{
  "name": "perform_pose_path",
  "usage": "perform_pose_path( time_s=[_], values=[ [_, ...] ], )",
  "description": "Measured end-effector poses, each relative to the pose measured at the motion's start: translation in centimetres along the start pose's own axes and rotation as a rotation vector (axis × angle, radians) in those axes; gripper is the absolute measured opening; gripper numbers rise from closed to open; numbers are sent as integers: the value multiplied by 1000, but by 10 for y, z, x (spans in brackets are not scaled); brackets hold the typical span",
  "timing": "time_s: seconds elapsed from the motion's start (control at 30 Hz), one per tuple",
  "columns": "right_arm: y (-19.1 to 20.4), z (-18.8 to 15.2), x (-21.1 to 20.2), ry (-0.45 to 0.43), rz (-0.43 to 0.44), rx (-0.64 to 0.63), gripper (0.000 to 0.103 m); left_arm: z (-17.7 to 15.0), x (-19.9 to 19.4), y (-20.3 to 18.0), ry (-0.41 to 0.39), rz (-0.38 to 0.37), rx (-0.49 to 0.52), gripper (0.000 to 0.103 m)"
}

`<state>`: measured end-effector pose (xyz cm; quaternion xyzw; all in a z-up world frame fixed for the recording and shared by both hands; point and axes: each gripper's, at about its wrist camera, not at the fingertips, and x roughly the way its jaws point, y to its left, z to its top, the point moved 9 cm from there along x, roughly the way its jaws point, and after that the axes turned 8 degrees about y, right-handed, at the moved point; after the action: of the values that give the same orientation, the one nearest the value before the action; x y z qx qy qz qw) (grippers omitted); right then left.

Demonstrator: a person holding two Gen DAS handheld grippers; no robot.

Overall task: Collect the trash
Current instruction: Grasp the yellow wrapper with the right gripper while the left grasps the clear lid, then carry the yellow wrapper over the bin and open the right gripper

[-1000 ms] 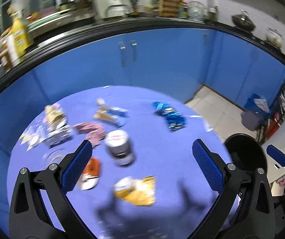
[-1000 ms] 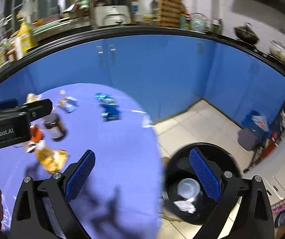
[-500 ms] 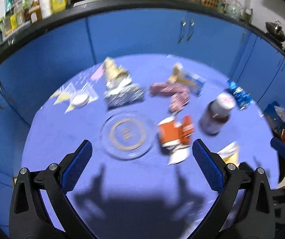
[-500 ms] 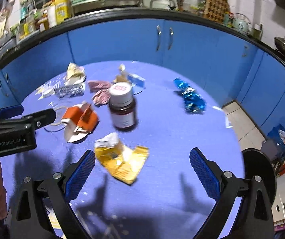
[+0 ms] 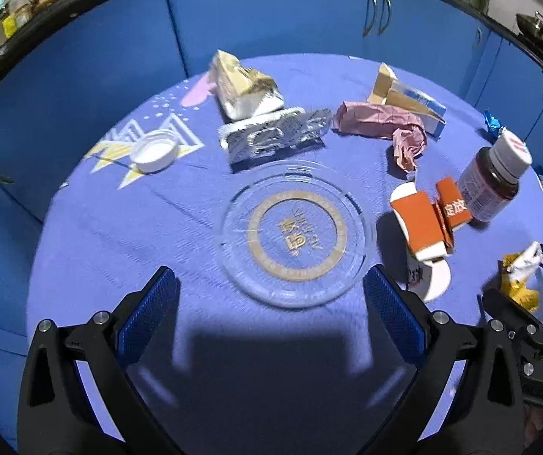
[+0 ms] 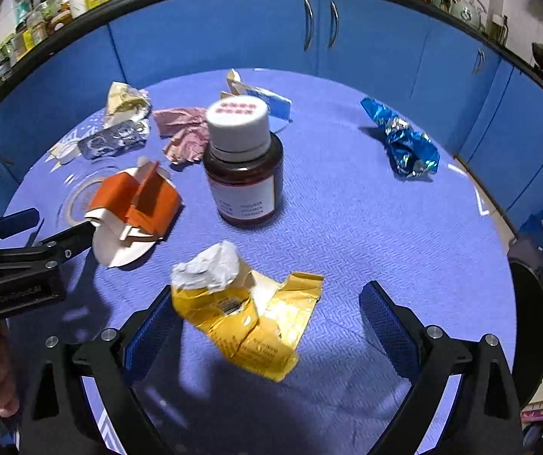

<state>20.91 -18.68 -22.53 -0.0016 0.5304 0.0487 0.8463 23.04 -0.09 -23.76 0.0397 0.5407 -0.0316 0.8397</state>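
Left gripper [image 5: 269, 295] low over the near part of the round blue desk [image 5: 93, 235], fingers [image 5: 146, 313] spread wide, nothing between them. Half a second ago further back; now closer, with the clear plastic lid [image 5: 294, 235] just ahead of the fingertips and larger in the view.

Right gripper [image 6: 267, 311] also with fingers [image 6: 385, 326] spread apart, empty. Moved forward since the earlier frame: yellow wrapper [image 6: 252, 311] now between the fingers, close to the left one, lying on the desk, not pinched.

Beyond the yellow wrapper, toward the desk centre: orange carton [image 6: 134, 208], flattened and torn, then the brown bottle [image 6: 244, 163] with white cap, upright, same place as before. Left gripper visible at the left edge of the right wrist view, beside the orange carton.

Further back: pink crumpled paper [image 5: 385, 125], silver blister pack [image 5: 275, 134], white cap [image 5: 153, 150] near the left edge of the desk.

At the far edge: beige crumpled bag [image 5: 241, 85] and a torn blue and white box [image 5: 408, 100]. Blue foil wrapper [image 6: 404, 142] alone near the right edge.

Black bin [image 6: 529, 337] at the floor, just beside the right edge of the desk, only partly seen now.
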Motion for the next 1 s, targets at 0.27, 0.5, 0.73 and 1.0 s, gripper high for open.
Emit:
perform_pose_path(
  time_s=[0.27,0.5,0.73,1.0],
  values=[
    [1,11,2,-18,-12,-23,93,25,12,-4,-12,-3,16,99],
    [6,18,4,-42,-2,-52,76,29,12,4,-22,-8,8,93],
    [18,11,-9,-66,-59,-130,27,15,-1,8,-26,10,9,88],
    [9,1,-39,-114,-69,-111,26,-1,-39,9,-79,1,-6,88]
  ],
)
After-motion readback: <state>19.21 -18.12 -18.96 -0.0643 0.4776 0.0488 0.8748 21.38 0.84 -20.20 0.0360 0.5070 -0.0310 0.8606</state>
